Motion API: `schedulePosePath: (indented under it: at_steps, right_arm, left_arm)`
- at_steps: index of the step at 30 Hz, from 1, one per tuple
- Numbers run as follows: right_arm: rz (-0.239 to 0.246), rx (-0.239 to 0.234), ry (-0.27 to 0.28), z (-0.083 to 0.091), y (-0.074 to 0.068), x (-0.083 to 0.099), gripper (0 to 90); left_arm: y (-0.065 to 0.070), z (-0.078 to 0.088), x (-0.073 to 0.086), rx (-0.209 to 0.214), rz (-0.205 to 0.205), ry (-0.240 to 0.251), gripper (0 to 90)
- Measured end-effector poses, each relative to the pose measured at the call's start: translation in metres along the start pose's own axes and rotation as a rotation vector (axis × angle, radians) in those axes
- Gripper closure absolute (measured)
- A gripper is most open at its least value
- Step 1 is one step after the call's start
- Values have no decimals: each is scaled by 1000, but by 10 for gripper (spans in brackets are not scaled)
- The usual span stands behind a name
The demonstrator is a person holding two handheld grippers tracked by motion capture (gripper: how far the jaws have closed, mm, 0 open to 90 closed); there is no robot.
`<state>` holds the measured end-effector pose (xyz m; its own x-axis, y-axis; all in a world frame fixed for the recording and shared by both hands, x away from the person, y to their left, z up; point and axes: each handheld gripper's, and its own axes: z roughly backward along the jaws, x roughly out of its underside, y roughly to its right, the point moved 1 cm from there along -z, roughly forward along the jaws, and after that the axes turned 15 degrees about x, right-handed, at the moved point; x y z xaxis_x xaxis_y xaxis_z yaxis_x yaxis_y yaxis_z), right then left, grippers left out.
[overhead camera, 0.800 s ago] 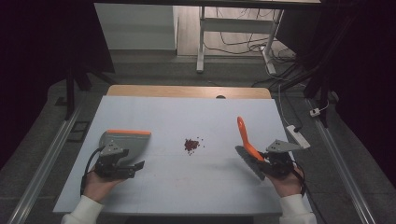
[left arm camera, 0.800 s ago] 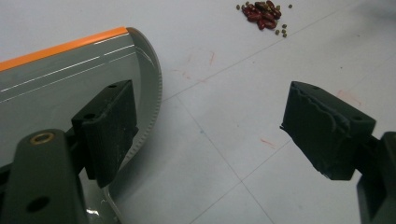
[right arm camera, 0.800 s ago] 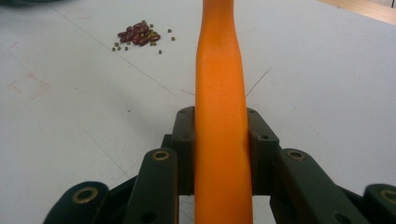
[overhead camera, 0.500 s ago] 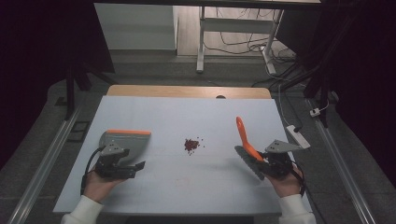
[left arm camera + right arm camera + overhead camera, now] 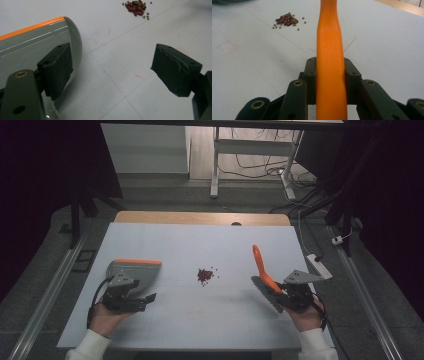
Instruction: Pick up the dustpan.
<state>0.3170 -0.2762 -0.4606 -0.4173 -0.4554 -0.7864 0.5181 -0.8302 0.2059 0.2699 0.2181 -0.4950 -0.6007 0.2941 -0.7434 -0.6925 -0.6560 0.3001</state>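
Right gripper [image 5: 292, 292] clamps the brush [image 5: 330, 50], right of the beans [image 5: 204, 275], ready for sweeping. Left gripper [image 5: 112, 72], jaws wide, rests beside the dustpan [image 5: 131, 272], left of them.

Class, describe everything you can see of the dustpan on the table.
The dustpan is grey, plastic by the look of it, with an orange strip along its far edge and a toothed, curved side rim. It lies flat on the white table, left of the small pile of beans and apart from it. The left gripper is open, one jaw over the pan's near end, the other clear of it.
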Motion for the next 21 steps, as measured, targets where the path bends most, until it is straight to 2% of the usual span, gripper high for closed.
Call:
schedulePosePath:
  at_steps: [4, 10, 16, 21]
  right_arm:
    - [-5, 3, -1, 0, 0, 0, 700]
    - [-7, 1, 5, 1, 0, -1, 700]
    - [-17, -2, 10, 1, 1, 0, 700]
    - [-7, -9, 8, 0, -1, -1, 700]
  left_arm:
    - [5, 0, -3, 2, -7, -15, 164]
    - [5, 3, -7, 0, 11, -23, 163]
    - [4, 11, -15, -14, 29, -13, 163]
    - [10, 22, -33, -26, 43, 25, 163]
